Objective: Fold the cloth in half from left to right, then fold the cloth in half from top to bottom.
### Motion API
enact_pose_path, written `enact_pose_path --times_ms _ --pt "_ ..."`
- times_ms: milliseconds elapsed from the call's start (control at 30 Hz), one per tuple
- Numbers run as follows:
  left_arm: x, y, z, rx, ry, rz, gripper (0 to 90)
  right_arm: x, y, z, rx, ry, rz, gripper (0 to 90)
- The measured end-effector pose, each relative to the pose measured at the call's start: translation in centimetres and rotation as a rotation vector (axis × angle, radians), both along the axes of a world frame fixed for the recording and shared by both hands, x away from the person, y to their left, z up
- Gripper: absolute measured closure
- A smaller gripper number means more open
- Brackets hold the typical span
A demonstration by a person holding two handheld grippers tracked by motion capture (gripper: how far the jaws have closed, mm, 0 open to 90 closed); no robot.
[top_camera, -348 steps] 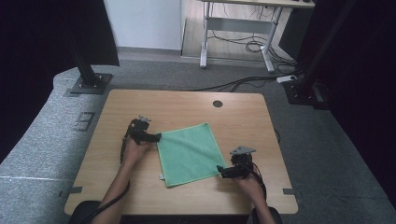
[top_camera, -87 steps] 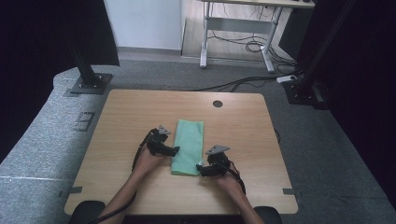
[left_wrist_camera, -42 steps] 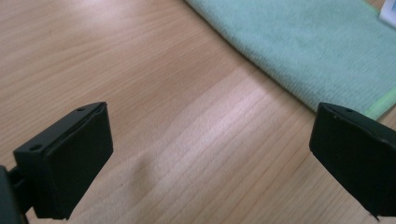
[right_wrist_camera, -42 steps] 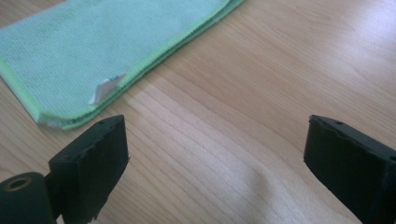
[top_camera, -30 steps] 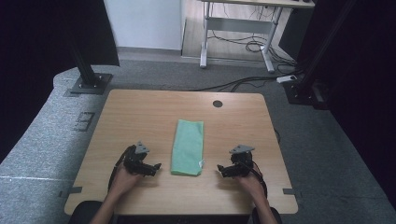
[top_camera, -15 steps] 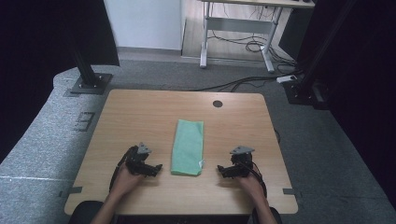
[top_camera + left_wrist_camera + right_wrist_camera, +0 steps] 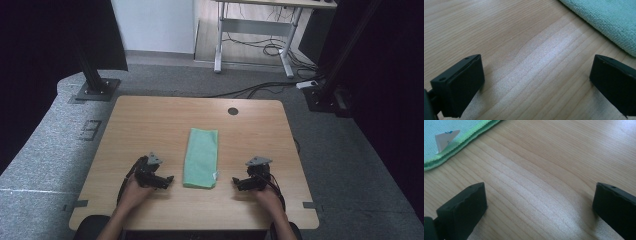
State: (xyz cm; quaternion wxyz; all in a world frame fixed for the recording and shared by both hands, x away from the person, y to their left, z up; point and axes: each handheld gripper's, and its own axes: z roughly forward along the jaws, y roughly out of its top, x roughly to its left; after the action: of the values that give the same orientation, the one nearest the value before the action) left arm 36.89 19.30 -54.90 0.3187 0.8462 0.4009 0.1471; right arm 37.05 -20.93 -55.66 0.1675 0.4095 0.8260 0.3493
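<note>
**Resting Position: Both Grippers Beside the Folded Cloth**

Lying lengthwise near the middle of the table, the green cloth is folded into a narrow strip that runs from near to far. A small white tag sits at its near right corner.

Left gripper: positioned at the near left of the cloth, close to it but not touching. Its jaws are spread wide over bare wood with nothing between them. In the left gripper view, the cloth edge occupies the upper right corner, apart from the jaws.

Right gripper: positioned at the near right of the cloth, set slightly farther from it than the left one. Its jaws are likewise spread wide and hold nothing. In the right gripper view, the bright green hem and the tag occupy the upper left corner.

Both grippers sit low at the table surface, each held in one hand, pointing inward toward the cloth.
</note>
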Motion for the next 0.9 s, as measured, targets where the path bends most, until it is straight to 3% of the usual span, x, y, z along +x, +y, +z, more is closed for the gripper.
enact_pose_path --times_ms 200,300,367,500,633,700,733,767,800,900 --pt "0.0 -0.1 0.0 0.001 0.000 0.004 0.0 0.0 0.0 0.0 0.001 0.000 0.000 0.0" --pt "0.3 -0.5 0.2 -0.004 0.002 0.031 0.0 0.0 0.0 0.0 0.001 0.000 0.001 0.0" --pt "0.4 -1.7 1.2 -0.041 -0.036 0.013 0.0 0.1 0.0 0.0 0.000 -0.002 0.006 0.0" --pt "0.6 -3.2 2.1 -0.067 -0.067 -0.015 0.0 0.1 0.1 0.0 0.000 -0.001 0.006 0.0" --pt "1.2 -4.9 2.1 -0.088 -0.054 -0.037 0.0 0.1 0.1 0.0 0.000 0.000 0.005 0.0" --pt "1.3 -5.7 1.7 -0.067 -0.042 -0.051 0.0 0.1 0.1 0.0 0.000 0.000 0.005 0.0" --pt "1.2 -6.3 1.1 -0.029 -0.037 -0.058 0.0 0.1 0.1 0.0 0.000 0.000 0.005 0.0" --pt "1.2 -6.3 1.1 -0.029 -0.037 -0.058 0.0 0.1 0.1 0.0 0.000 0.000 0.004 0.0" --pt "1.2 -6.5 0.6 0.016 -0.032 -0.057 0.0 0.1 0.1 0.0 0.001 0.001 0.005 0.0" --pt "1.2 -6.5 0.4 0.022 -0.024 -0.057 0.0 0.1 0.2 0.0 0.001 0.000 0.003 0.0"
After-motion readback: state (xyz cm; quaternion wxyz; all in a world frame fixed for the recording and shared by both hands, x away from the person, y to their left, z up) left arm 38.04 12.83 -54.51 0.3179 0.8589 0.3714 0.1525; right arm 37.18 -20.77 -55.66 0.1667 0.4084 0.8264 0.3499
